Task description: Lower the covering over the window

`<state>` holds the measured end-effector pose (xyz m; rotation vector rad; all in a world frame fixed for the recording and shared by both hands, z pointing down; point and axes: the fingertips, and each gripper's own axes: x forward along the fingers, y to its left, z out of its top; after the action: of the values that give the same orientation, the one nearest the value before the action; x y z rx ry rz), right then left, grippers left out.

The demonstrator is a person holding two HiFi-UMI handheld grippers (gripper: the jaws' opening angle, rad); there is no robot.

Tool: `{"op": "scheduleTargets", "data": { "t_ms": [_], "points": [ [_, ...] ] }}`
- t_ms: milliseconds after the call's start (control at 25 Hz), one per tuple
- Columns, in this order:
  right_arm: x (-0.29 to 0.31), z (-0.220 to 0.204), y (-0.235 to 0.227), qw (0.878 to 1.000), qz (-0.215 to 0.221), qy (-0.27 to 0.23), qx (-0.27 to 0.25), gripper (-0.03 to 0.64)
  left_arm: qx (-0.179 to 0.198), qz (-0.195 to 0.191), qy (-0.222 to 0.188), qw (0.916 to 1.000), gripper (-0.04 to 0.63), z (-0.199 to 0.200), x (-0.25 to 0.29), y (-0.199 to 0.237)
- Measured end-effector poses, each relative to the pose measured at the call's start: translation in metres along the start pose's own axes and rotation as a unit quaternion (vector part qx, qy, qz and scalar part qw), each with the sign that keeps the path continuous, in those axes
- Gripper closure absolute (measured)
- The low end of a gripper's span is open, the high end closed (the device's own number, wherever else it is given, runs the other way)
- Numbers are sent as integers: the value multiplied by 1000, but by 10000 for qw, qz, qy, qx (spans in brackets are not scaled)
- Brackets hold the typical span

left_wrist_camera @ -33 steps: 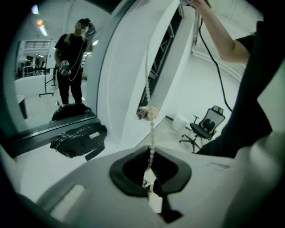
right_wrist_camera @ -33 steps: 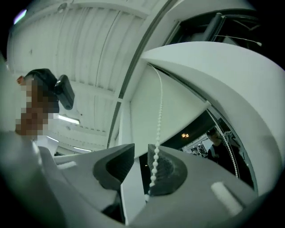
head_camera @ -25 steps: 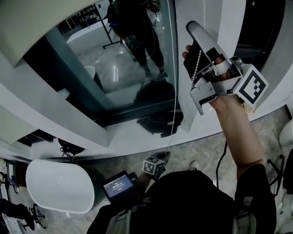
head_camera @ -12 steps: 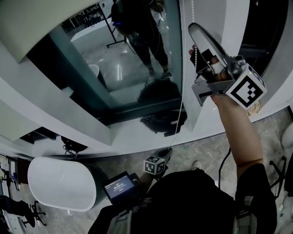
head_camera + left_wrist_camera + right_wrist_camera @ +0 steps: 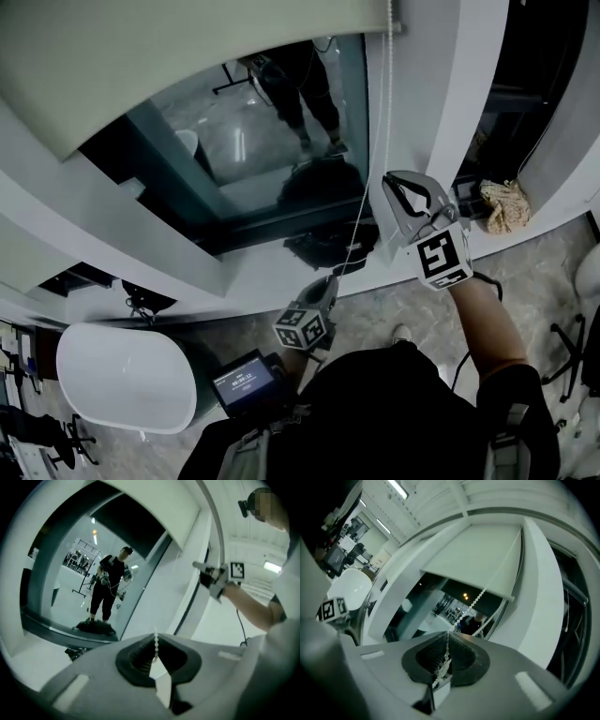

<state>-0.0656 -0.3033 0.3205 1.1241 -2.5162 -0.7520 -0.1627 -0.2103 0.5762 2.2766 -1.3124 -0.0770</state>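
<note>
A pale roller blind (image 5: 187, 56) covers the upper part of the window (image 5: 262, 159); its lower edge shows in the right gripper view as the blind (image 5: 478, 559). A white bead chain (image 5: 386, 84) hangs down the window's right side. My right gripper (image 5: 394, 187) is at sill height, shut on the bead chain (image 5: 476, 599), which runs between its pads (image 5: 461, 656). Lower and to the left, my left gripper (image 5: 328, 281) is shut on the chain (image 5: 155, 644) too. In the left gripper view the right gripper (image 5: 211, 573) shows up ahead.
A white bathtub (image 5: 122, 380) stands on the floor at the lower left, with a small lit screen (image 5: 246, 380) beside it. A crumpled cloth (image 5: 506, 206) lies on the ledge at the right. The glass mirrors a standing person (image 5: 108, 588).
My right gripper closed on the chain high up, then dropped to sill height with it. The blind's lower edge came further down the window. My left gripper rose a little.
</note>
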Motion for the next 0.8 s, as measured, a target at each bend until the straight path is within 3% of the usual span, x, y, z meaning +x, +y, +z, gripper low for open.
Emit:
{"op": "scheduleTargets", "data": {
  "t_ms": [120, 240, 360, 440, 480, 560, 600, 680, 720, 760, 800],
  "points": [
    [-9, -73, 48, 9967, 223, 780, 52, 606, 333, -219, -524, 9978, 594, 48, -2, -20],
    [-22, -136, 99, 9857, 671, 1547, 0, 606, 914, -448, -925, 9905, 594, 90, -10, -38],
    [-34, -184, 129, 9737, 925, 2071, 233, 604, 1596, -613, -630, 9833, 583, 102, -19, -33],
    [-43, -195, 132, 9699, 952, 2210, 377, 606, 1655, -540, -574, 9831, 574, 107, -32, -13],
    [-47, -196, 131, 9696, 947, 2222, 401, 606, 1362, -519, -759, 9864, 563, 113, -42, -2],
    [-50, -198, 125, 9699, 912, 2216, 425, 606, 243, -392, -1445, 9884, 505, 131, -66, 25],
    [-51, -200, 122, 9699, 885, 2222, 466, 606, -411, -207, -1848, 9817, 474, 138, -79, 41],
    [-51, -204, 118, 9696, 830, 2240, 536, 606, -1508, 283, -2497, 9561, 394, 141, -103, 77],
    [-51, -205, 118, 9695, 821, 2241, 553, 605, -1801, 507, -2682, 9450, 383, 138, -111, 92],
    [-51, -205, 118, 9696, 832, 2232, 559, 605, -1826, 664, -2742, 9418, 383, 137, -116, 100],
    [-51, -203, 120, 9698, 858, 2213, 556, 605, -1556, 712, -2669, 9484, 385, 138, -116, 98]
  ]
}}
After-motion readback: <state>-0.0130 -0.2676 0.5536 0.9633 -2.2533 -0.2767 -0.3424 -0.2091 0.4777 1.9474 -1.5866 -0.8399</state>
